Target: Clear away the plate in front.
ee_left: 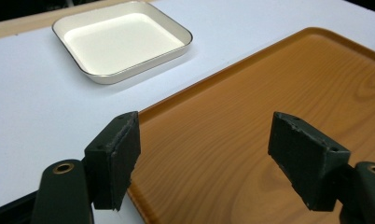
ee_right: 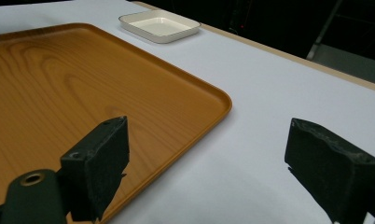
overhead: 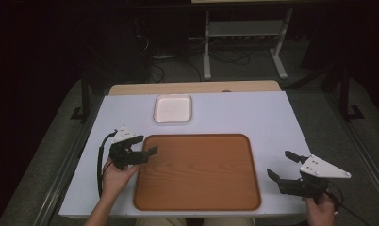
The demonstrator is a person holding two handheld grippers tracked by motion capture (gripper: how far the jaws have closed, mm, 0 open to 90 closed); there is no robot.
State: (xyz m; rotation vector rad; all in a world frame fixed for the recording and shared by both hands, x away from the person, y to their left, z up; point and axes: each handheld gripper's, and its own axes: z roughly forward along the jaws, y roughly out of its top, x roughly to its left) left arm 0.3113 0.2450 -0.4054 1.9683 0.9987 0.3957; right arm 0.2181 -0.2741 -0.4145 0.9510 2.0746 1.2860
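Working across from the left edge of the worktop, I had the left gripper hovering over the left rim of the wooden tray, jaws spread wide and holding nothing; in the left gripper view its two pads straddled that rim, one over the white surface and the other over the wood grain. Beyond it, near the far edge and just off the tray's far-left corner, sat the small white dish, empty and a little apart from the tray. The tray itself lay square in the middle of the worktop, close to the near edge, with nothing on it. Off the tray's right edge I held the right gripper above bare worktop, also released and empty, its jaws pointing in toward the tray's near-right corner, as the right gripper view showed. I judged the step to be a two-handed pickup of the tray, though the dish was the other candidate. To do it well, I reckoned each gripper should come down level at opposite rims, bite the raised lip squarely, close together, and lift evenly so the tray would not tilt.
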